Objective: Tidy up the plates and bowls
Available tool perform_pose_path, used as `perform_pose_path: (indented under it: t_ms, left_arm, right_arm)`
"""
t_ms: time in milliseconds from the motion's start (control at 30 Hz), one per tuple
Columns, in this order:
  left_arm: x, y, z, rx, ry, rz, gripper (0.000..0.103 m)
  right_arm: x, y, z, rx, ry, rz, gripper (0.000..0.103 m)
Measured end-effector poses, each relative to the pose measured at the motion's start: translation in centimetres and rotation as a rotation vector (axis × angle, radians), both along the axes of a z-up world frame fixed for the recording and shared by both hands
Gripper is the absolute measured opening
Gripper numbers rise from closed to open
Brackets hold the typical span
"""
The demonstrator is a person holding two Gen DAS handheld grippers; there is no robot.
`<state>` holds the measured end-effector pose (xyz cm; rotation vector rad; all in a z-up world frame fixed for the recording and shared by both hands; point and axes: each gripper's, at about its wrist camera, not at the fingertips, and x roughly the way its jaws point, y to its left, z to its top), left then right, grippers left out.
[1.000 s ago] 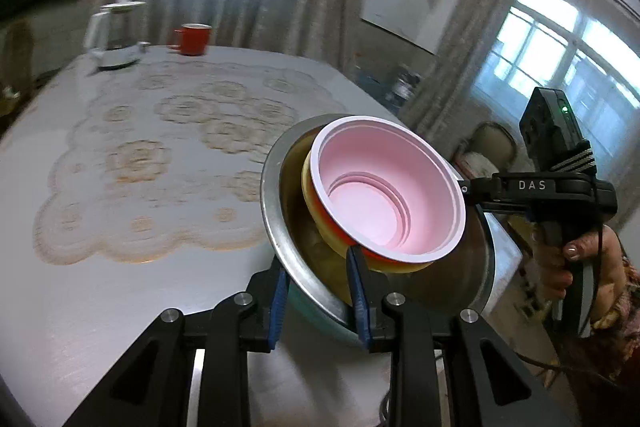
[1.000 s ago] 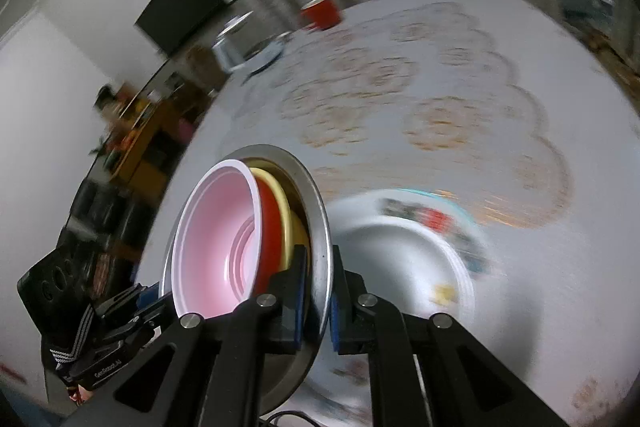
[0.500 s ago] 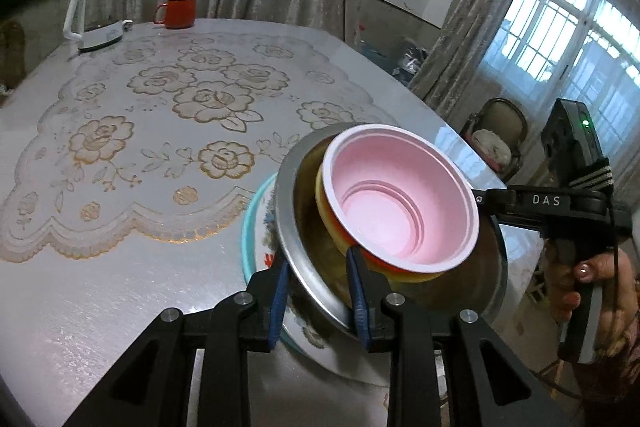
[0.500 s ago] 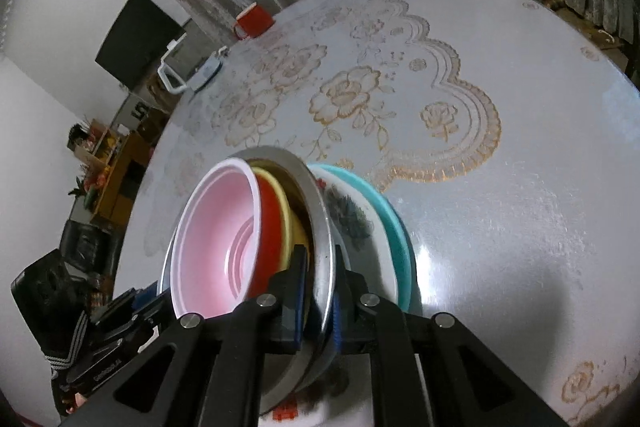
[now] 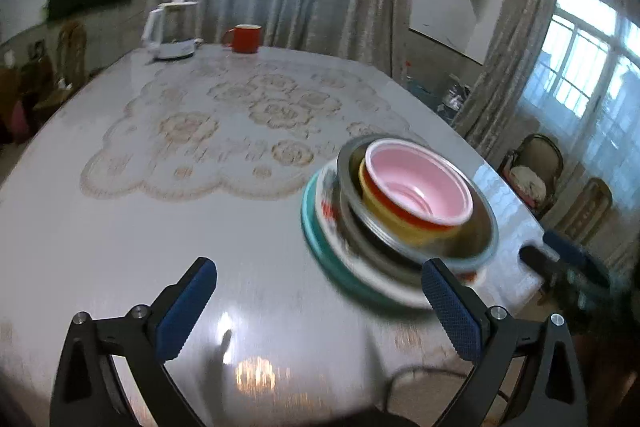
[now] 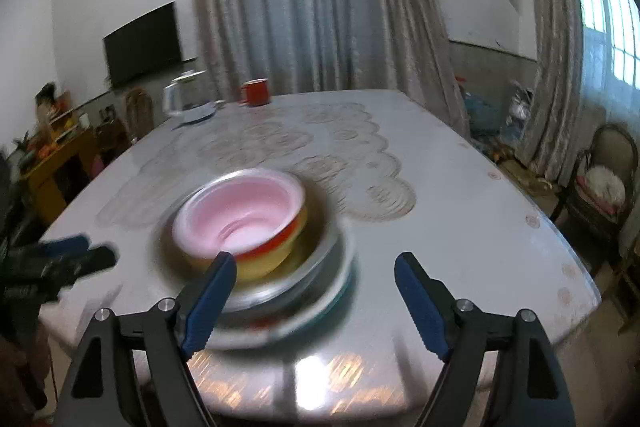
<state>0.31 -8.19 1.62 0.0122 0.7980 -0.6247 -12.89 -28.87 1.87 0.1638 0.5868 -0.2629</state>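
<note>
Between both sets of jaws lay nothing — the left gripper (image 5: 318, 301) and right gripper (image 6: 314, 293) were spread wide, clear of the dishes.

On the table (image 5: 120, 227) sat one stack: a pink bowl (image 5: 420, 189) nested in a yellow bowl (image 5: 400, 225), inside a metal bowl (image 5: 478, 227), upon a patterned plate over a teal plate (image 5: 316, 239) — near the table's edge, beside the lace cloth (image 5: 224, 131). A kettle (image 5: 170, 31) and red mug (image 5: 246, 38) stood well apart at the far end.

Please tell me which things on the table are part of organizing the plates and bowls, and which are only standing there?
Part of the job: pink bowl, yellow bowl, metal bowl, white plate, teal plate.

Only standing there: red mug, white kettle, lace mat.
</note>
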Motion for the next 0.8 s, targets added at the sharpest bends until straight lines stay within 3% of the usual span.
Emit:
perform_pose_path:
  t_ms: [133,233,433,700,800]
  left_arm:
    - [-2.6,1.1,-0.7,0.041,0.007,0.039,0.103]
    - [-4.1,1.4,-0.5,0.036,-0.006,0.011,0.103]
    - [-6.2,1.7,1.1,0.024,-0.099,0.022,0.103]
    - [-7.2,1.6,1.8,0.087,-0.178,0.075,0.103]
    - [-7.5,2.1,2.1,0.054,-0.187,0.073,0.103]
  right_arm:
    - [-1.7,3.6,-1.3,0.009,0.047,0.024,0.083]
    - [-2.3,5.1,-1.9,-0.028,0.07,0.029,0.083]
    - [-3.4,5.1,-1.6,-0.001,0.042,0.008,0.083]
    - [-4.4,6.0,-1.0,-0.035,0.017,0.0,0.083]
    - [-4.4,6.0,-1.0,-0.027,0.014,-0.003,0.083]
